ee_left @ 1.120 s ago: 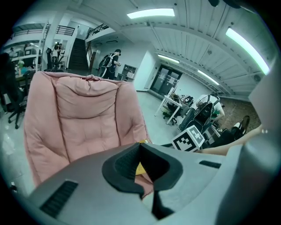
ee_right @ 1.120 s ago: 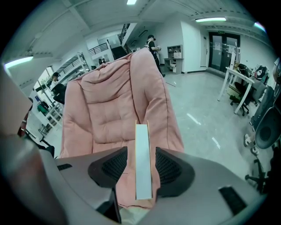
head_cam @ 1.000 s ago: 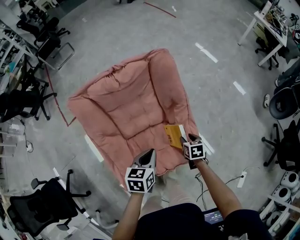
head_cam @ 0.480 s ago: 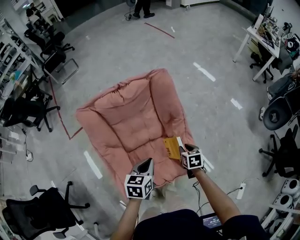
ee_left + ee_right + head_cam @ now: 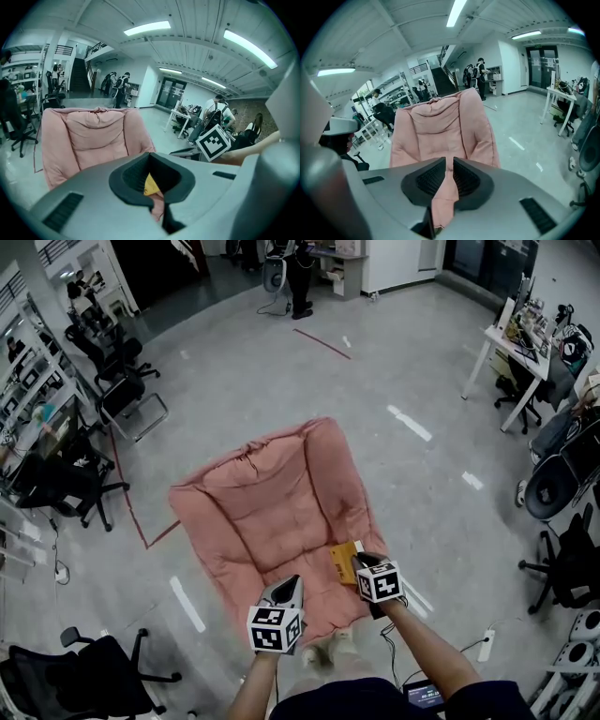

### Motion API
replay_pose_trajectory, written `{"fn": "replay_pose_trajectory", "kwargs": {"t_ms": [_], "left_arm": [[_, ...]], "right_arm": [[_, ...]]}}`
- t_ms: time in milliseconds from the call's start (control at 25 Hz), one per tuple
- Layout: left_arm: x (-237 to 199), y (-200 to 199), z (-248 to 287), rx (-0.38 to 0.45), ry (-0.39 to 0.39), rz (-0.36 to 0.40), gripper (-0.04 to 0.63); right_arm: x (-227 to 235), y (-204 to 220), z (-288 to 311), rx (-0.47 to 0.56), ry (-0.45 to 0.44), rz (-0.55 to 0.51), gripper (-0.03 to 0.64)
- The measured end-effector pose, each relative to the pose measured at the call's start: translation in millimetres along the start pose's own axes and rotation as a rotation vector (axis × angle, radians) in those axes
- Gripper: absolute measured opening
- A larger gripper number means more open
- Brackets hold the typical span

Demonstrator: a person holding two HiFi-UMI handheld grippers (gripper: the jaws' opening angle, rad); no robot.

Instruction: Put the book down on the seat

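The jaws of the right gripper point(image 5: 450, 161) are seen almost together, with only a narrow slit left between them. They have just been closing, and nothing is held by them; only the pink fabric of the seat point(image 5: 440, 124) is seen through the slit. The jaws of the left gripper point(image 5: 150, 157) are closed at the tips, and nothing is gripped by them either.

One book point(image 5: 343, 562), one seat point(image 5: 272, 512) and two grippers are counted, with one marker cube point(image 5: 381, 582) carried on each gripper. One white desk point(image 5: 506, 338) is seen at the right. Several black office chairs point(image 5: 98, 676) are placed along the edges of the room, but their exact number cannot be told.

The book is yellow and is laid flat on the seat, near its front right corner, just beside the tips of the right gripper point(image 5: 361, 562). The left gripper point(image 5: 291, 582) is held over the front edge of the seat, apart from the book.

Only in the head view are the whole seat on the grey floor point(image 5: 422, 484) and both arms shown together. In the left gripper view a small yellow part of the book point(image 5: 150, 185) is shown low between the jaws, where they are still apart. In the right gripper view the book is not shown at all.
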State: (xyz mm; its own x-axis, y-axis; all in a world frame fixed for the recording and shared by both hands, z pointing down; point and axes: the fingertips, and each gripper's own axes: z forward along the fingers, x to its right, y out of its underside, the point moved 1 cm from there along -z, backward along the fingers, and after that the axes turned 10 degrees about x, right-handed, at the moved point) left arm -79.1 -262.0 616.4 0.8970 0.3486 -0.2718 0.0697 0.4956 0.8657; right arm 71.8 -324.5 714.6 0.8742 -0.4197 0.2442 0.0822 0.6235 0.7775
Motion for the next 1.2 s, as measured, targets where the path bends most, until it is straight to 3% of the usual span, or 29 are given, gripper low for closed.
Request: {"fn": "replay_pose_trajectory", "kwargs": {"t_ms": [480, 1200], "left_arm": [[-6.7, -18.3, -28.3, 0.068, -0.001, 0.023, 0.005], [-5.2, -69.0, -79.5, 0.206, 0.039, 0.125, 0.005]], "right_arm": [[-54.0, -33.1, -34.8, 0.093, -0.103, -0.075, 0.035], [-105.7, -105.2, -98.8, 0.318, -0.081, -0.165, 0.020]]}}
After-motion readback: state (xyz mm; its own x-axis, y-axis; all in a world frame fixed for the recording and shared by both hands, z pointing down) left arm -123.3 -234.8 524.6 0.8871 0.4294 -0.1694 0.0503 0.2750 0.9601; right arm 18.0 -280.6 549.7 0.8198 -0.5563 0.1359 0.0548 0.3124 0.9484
